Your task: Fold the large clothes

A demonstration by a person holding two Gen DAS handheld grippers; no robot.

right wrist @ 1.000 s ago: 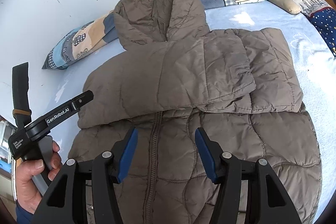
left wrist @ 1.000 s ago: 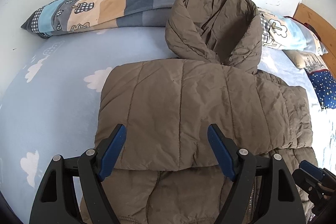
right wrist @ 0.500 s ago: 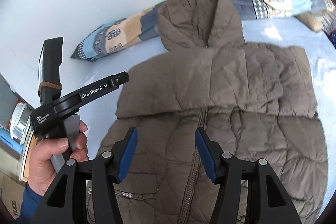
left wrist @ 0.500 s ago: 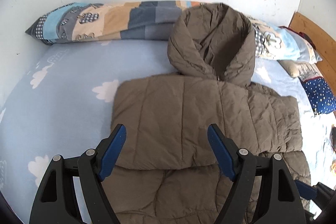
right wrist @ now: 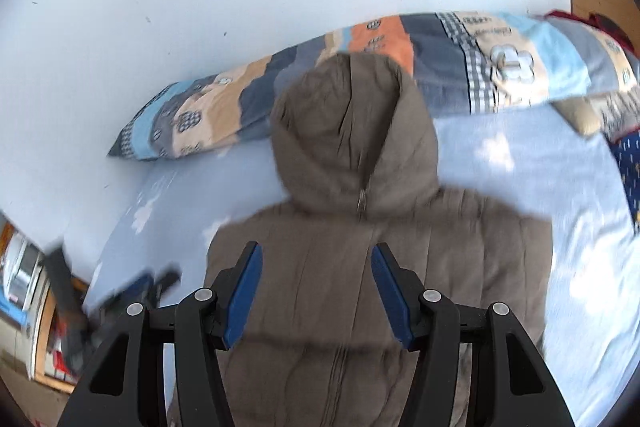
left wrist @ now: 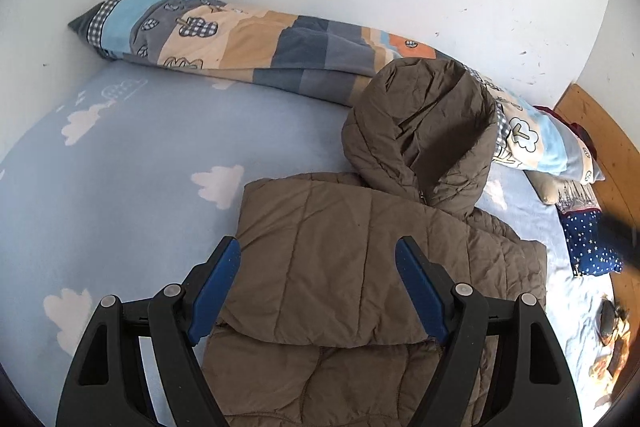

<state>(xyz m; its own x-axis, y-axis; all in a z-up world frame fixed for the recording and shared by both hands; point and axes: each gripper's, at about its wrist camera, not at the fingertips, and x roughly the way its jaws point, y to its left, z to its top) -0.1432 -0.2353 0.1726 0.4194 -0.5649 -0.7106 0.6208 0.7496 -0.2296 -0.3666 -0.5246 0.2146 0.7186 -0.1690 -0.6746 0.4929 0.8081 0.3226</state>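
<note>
A brown quilted hooded jacket [left wrist: 348, 259] lies on the bed with both sleeves folded across its chest and the hood [left wrist: 420, 127] spread toward the wall. My left gripper [left wrist: 318, 247] hovers open above the folded left sleeve, touching nothing. The right wrist view is blurred by motion; there the jacket [right wrist: 360, 287] lies centred below, hood [right wrist: 352, 131] pointing away. My right gripper [right wrist: 316, 253] hangs open over the jacket's chest with nothing between its blue pads. The left gripper shows there as a dark blur [right wrist: 120, 299] at the lower left.
The bed carries a light blue sheet with white clouds [left wrist: 140, 155]. A long patchwork pillow [left wrist: 240, 43] lies along the white wall. Smaller cushions [left wrist: 588, 243] and a wooden headboard [left wrist: 600, 147] are at the right. Shelving [right wrist: 24, 287] stands beyond the bed's left edge.
Both grippers rose and drew back from the jacket, the right one farther, so the jacket looks smaller and the whole hood and pillow show. Jaws kept their width.
</note>
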